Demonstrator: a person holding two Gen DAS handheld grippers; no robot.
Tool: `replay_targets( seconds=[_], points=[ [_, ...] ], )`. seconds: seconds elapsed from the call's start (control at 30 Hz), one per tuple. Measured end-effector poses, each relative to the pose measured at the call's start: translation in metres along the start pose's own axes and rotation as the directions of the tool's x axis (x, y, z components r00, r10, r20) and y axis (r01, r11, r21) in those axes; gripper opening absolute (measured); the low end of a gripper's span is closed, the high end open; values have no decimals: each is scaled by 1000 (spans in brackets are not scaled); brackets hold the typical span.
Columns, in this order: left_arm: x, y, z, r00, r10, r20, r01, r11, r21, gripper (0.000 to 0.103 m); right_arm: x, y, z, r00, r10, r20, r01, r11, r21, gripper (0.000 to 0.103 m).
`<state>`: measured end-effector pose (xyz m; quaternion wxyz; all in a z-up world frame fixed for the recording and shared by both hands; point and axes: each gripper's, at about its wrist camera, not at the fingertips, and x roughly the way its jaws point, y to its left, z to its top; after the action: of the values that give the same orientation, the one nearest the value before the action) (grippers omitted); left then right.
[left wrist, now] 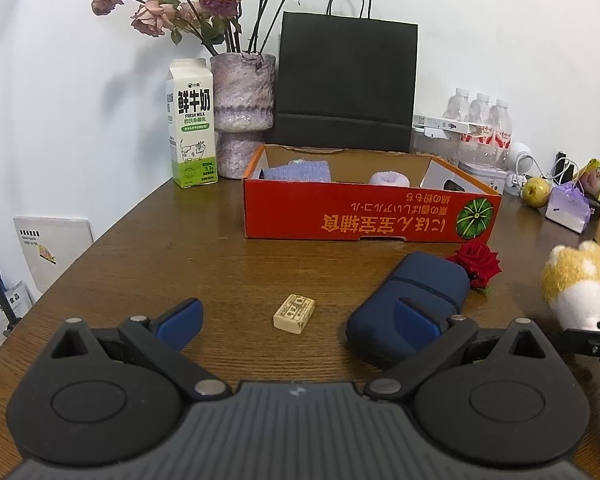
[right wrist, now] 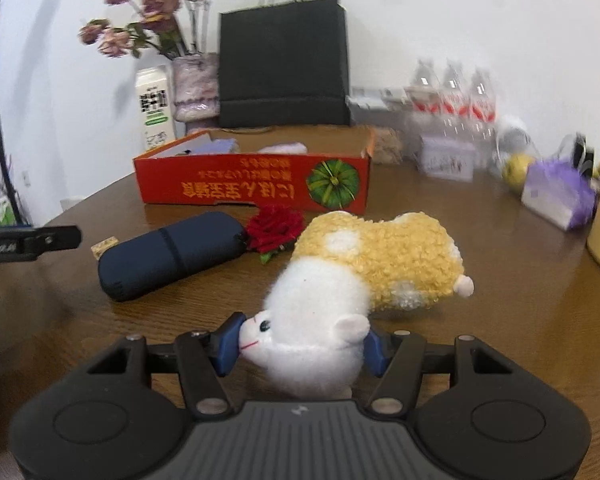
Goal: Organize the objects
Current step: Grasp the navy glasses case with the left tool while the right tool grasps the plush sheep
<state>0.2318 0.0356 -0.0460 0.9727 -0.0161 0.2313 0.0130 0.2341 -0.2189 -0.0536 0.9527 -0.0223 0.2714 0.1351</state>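
Red cardboard marks the goal here: the box (left wrist: 370, 216) sits open near the back of the table (left wrist: 180, 248), and I judge it to be where the loose things belong. Inside it a folded lilac cloth (left wrist: 300, 171) and a pale scrunchie (left wrist: 390, 178) already lie, with a white item tucked at the right end that I cannot make out. So part of the sorting looks done.

Left out on the table, in front of the box: a navy case (left wrist: 410, 304), a red rose (left wrist: 478, 262) touching its far end, a small tan block (left wrist: 294, 314) to the left of the case, and the plush (right wrist: 364, 264), a yellow-and-white animal lying on its side to the right of the rose.

The right gripper (right wrist: 300, 346) is clenched on the plush's white head, both blue pads pressed into the fur; the body trails away toward the box, and I cannot tell whether it is lifted off the wood. The blur around it suggests the hand is moving. The left gripper (left wrist: 300, 320) is released, jaws wide and empty, hovering with the block between its fingers' lines and one finger in front of the case.

By my reading roughly half remains: plush in hand, then case, rose and block
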Motion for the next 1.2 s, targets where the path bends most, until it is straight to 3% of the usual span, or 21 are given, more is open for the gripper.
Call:
replay_targets(
  seconds=[0.17,0.4,0.53,0.8,0.93,0.97,1.0,1.2],
  points=[
    [2,-3,-2,1000,-10,-11,10,1000,17,103,-7,5,0,999,-24,41,26,999,-29,58],
    [15,-23,0,994,-83,-67,89,991,97,103,-13,6,2,993,-68,96,70,997,-17,58],
    [37,-44,8,993,-47,-105,64,983,170,103,-14,2,2,992,-75,107,75,997,1,59],
    [87,-73,18,964,-132,-229,181,961,208,103,-12,1,2,991,-75,108,74,997,12,59],
    [105,-68,20,949,-157,-274,197,972,126,103,-12,-1,2,992,-72,105,71,997,18,59],
    [103,-67,20,950,-160,-269,200,971,128,96,-11,-2,2,992,-70,103,69,997,21,59],
    [100,-67,19,952,-169,-255,206,970,126,80,-11,-3,2,993,-69,101,67,997,25,59],
    [67,-70,9,968,-134,-214,165,977,134,68,-12,-4,2,992,-66,108,62,997,40,59]
  ],
)
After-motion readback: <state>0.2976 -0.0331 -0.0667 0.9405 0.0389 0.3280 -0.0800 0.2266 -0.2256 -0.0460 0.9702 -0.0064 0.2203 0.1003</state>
